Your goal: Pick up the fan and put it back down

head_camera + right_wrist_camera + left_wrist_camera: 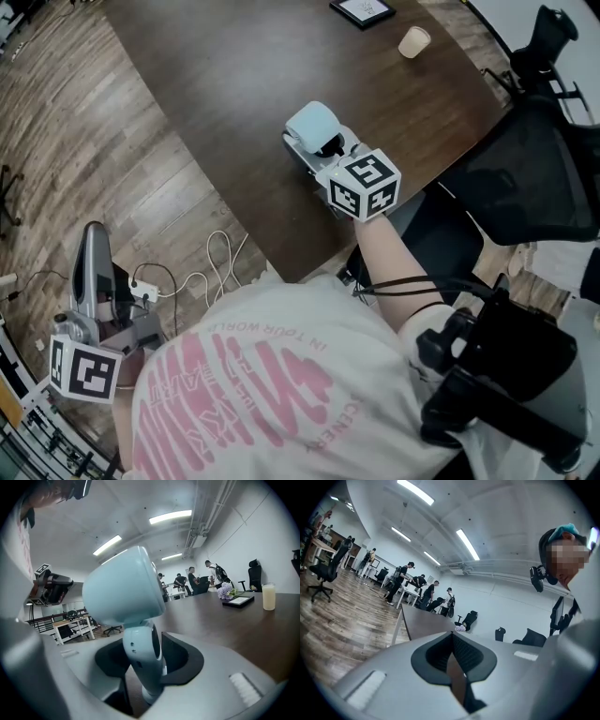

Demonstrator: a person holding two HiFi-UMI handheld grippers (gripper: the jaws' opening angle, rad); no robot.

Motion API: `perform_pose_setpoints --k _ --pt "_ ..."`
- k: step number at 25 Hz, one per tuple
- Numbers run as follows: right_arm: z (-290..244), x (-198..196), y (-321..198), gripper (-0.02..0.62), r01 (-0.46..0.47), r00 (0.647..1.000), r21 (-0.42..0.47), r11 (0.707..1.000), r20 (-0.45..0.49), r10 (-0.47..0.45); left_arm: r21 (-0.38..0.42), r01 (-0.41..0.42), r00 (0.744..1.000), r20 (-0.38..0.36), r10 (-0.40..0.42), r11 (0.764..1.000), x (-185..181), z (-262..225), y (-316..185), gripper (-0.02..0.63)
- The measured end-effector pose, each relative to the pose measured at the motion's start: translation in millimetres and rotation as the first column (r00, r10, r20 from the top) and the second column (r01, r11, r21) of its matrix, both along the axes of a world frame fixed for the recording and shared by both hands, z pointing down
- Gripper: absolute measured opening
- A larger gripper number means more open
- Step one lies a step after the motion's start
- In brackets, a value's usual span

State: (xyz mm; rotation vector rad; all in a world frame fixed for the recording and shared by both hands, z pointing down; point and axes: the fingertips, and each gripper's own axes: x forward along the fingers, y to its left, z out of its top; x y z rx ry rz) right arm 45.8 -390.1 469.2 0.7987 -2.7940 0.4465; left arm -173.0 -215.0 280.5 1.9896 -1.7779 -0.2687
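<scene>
As forearm (384, 248) extends over table (234, 84), right tongs (146, 665) grip fan (123, 584) by stem.

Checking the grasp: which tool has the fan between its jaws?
The right tool: the stem of the pale blue fan stands between its jaws. The left tool is shut on nothing.

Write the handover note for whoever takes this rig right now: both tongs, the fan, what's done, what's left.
Left tongs: shut, empty, held low beside the table.
Right tongs: closed on the stem of the fan, pads seemingly touching both sides.
Fan: upright on the dark table near its edge, base apparently down.
Done: grasp. Left: lift, then set it back down.
</scene>
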Motion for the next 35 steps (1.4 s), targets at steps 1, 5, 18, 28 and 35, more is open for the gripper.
perform_pose_setpoints --k 1,5,18,28,35 --pt "0 -1 0 0.162 -0.001 1.0 -0.001 1.0 -0.002 0.001 0.002 -0.002 1.0 0.0 0.002 1.0 0 0 -2 0.018" --pt "0 0 -1 0.161 -0.007 1.0 -0.022 1.0 0.003 0.007 0.009 -0.017 1.0 -0.008 0.017 1.0 4 1 -5 0.018" --pt "-13 4 7 0.138 0.017 1.0 -0.035 0.999 0.018 -0.017 0.043 -0.039 0.999 -0.006 0.039 0.998 8 -4 -5 0.018" --pt "-47 17 14 0.137 -0.026 0.998 -0.012 1.0 0.053 0.027 0.091 -0.081 0.996 -0.032 0.084 0.993 6 -9 -11 0.018" --pt "-101 29 56 0.137 -0.049 0.999 0.088 0.995 0.017 0.048 0.158 -0.174 0.981 -0.056 0.185 0.972 19 -23 -9 0.018"
